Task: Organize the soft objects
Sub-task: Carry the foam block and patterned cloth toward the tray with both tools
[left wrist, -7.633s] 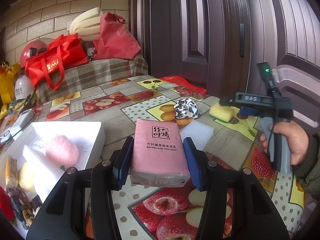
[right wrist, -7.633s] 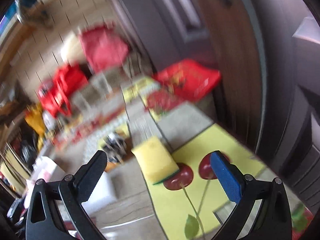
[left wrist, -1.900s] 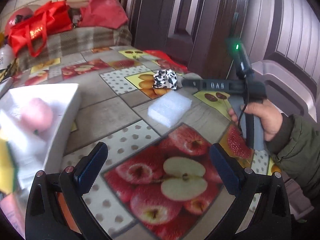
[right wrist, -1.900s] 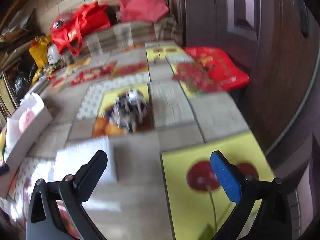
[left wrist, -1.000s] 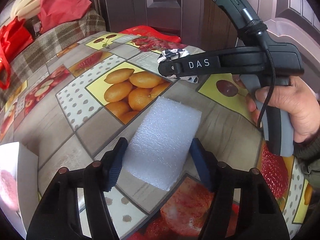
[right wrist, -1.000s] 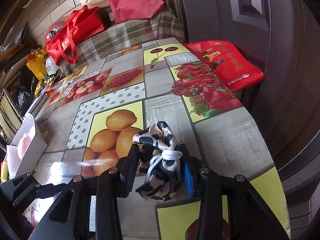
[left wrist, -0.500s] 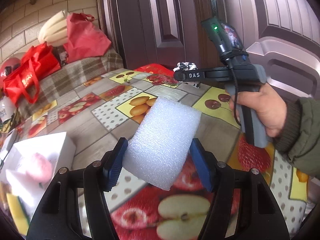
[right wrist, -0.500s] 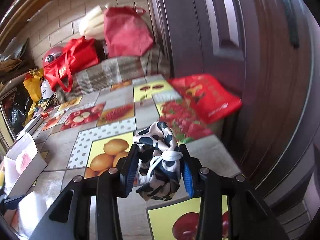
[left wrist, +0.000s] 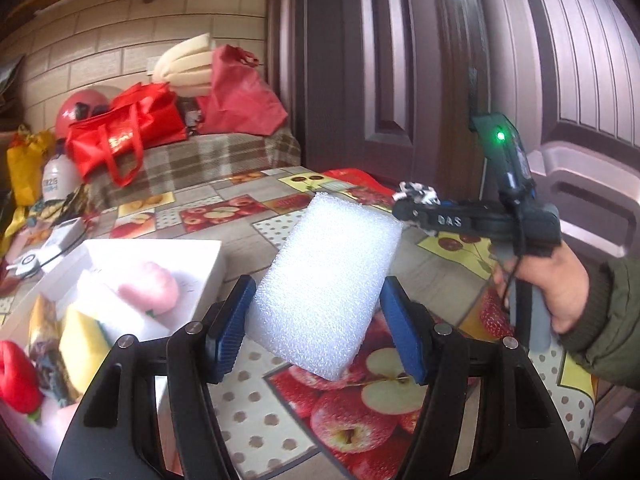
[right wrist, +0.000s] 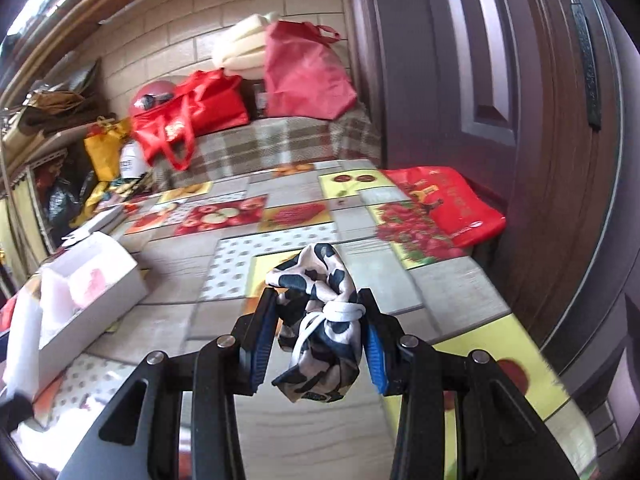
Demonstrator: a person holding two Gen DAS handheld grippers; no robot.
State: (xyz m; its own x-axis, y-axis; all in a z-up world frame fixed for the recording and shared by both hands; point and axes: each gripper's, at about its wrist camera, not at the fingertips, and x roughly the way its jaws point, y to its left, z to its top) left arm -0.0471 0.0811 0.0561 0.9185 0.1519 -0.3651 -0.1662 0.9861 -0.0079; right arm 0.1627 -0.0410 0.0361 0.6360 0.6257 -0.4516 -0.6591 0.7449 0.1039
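Note:
My left gripper [left wrist: 316, 320] is shut on a white foam block [left wrist: 326, 280] and holds it above the fruit-print table, right of the white box [left wrist: 188, 248]. The box holds a pink plush [left wrist: 150, 288], a yellow sponge [left wrist: 82, 344], a red soft toy [left wrist: 16, 380] and other soft items. My right gripper [right wrist: 318, 344] is shut on a black-and-white cow-print cloth bundle [right wrist: 320, 320], lifted above the table. It shows in the left wrist view [left wrist: 416, 200] to the right, with the cloth [left wrist: 418, 192] at its tip. The box [right wrist: 116, 280] lies left in the right wrist view.
The table wears a fruit-print cloth [left wrist: 360, 400]. A red bag [right wrist: 444, 204] lies at its far right corner by the dark door [right wrist: 520, 80]. Red bags [left wrist: 124, 136] and cushions sit on a plaid-covered bench [left wrist: 208, 160] behind. Small devices [left wrist: 44, 248] lie left.
Both grippers have carried their loads leftward toward the box. The box with its contents has come further into the left wrist view.

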